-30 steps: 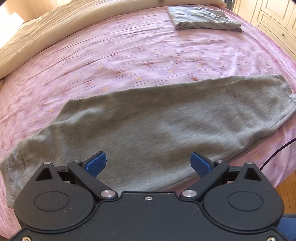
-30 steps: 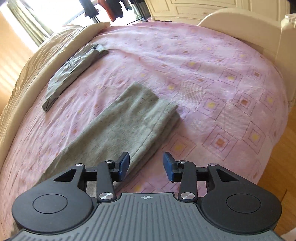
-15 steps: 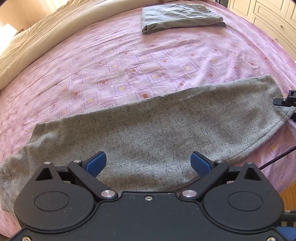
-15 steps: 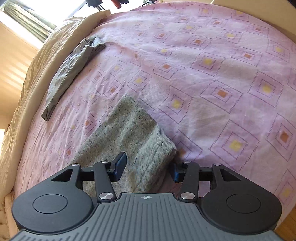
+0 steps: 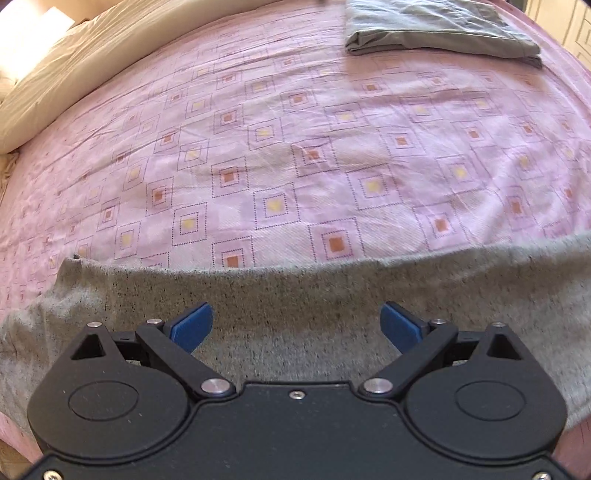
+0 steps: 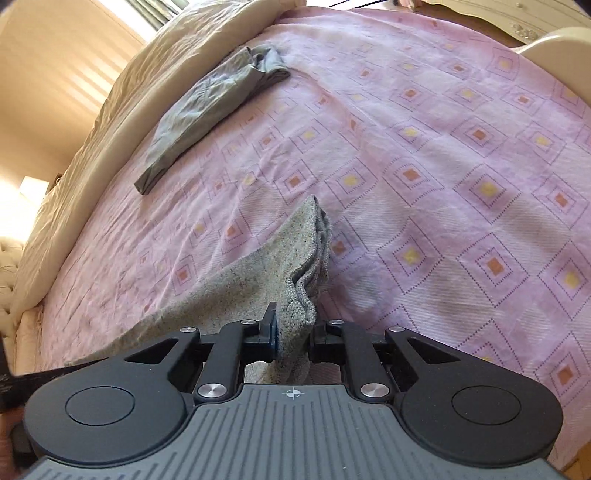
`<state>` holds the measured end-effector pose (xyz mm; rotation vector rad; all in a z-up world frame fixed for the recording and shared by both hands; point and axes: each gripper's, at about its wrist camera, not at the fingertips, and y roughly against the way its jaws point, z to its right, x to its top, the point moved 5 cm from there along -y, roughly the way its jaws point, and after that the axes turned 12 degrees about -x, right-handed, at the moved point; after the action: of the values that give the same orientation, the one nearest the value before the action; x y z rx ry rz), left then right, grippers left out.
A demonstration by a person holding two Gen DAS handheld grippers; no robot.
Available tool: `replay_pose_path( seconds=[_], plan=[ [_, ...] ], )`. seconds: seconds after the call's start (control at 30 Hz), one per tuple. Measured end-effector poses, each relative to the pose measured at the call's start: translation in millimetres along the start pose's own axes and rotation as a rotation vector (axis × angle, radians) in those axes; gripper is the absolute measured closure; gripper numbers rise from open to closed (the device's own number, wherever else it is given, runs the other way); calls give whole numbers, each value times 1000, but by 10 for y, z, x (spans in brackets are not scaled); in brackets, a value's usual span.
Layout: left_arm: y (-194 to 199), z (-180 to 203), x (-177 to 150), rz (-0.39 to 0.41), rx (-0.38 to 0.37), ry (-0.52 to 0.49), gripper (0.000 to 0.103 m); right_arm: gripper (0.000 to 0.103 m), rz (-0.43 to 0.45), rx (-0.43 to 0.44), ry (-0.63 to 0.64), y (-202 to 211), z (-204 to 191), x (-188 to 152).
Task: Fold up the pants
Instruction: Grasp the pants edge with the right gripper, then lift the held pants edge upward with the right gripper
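Note:
Grey knit pants (image 5: pixel 295 295) lie folded lengthwise across the near edge of a pink patterned bed. My left gripper (image 5: pixel 295 325) hovers low over their middle with its blue pads wide apart and nothing between them. In the right wrist view my right gripper (image 6: pixel 293 332) is shut on the bunched end of the grey pants (image 6: pixel 295 273), and the cloth rises off the bed toward the jaws. The rest of the pants trails off to the lower left there.
A folded grey-green garment (image 5: pixel 439 29) lies at the far side of the pink bedspread (image 5: pixel 295 147); it also shows in the right wrist view (image 6: pixel 210 110). A beige duvet (image 6: pixel 122 122) runs along the far left. A cream footboard (image 6: pixel 561 48) stands at the right.
My right gripper closed on the end of the pants and lifted it. My left gripper moved lower and closer over the pants, still open.

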<state>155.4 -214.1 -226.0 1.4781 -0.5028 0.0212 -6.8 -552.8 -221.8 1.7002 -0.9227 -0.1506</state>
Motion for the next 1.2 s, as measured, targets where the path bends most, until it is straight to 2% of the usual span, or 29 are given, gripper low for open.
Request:
replay_pose_path(
  seconds=[0.1,0.17,0.23,0.3,0.43,0.57,0.67,0.8,0.87,1.0,1.03,1.2],
  plan=[
    [-206,-111,55,-44,28,58,9,89,7,27,29,87,-68,64],
    [-336,-146,51,-80,25,78,6,89,9,39,45,130,-114,93],
    [-366,-157,57,-67,25,85,2,89,11,50,60,158,-158,116],
    [-362,-157,66,-70,23,85,2,89,18,51,82,178,-198,130],
    [-184,-127,16,-55,2,78,10,89,16,64,86,183,-246,148],
    [56,-52,-257,-55,-44,55,10,89,21,70,93,178,-286,162],
    [133,-10,-555,-95,-66,19,10,89,24,71,89,181,-301,161],
    [93,-4,-917,-158,-71,-32,9,89,36,60,82,212,-327,155],
    [57,-33,-999,-162,-89,-37,7,89,47,50,79,237,-356,142],
    [40,-165,-933,-171,-168,13,7,89,85,23,83,329,-475,94],
    [66,-199,-893,-154,-186,8,10,89,99,17,86,364,-528,79],
    [278,-469,-717,-76,-252,-49,10,89,186,7,129,661,-990,-27]
  ],
)
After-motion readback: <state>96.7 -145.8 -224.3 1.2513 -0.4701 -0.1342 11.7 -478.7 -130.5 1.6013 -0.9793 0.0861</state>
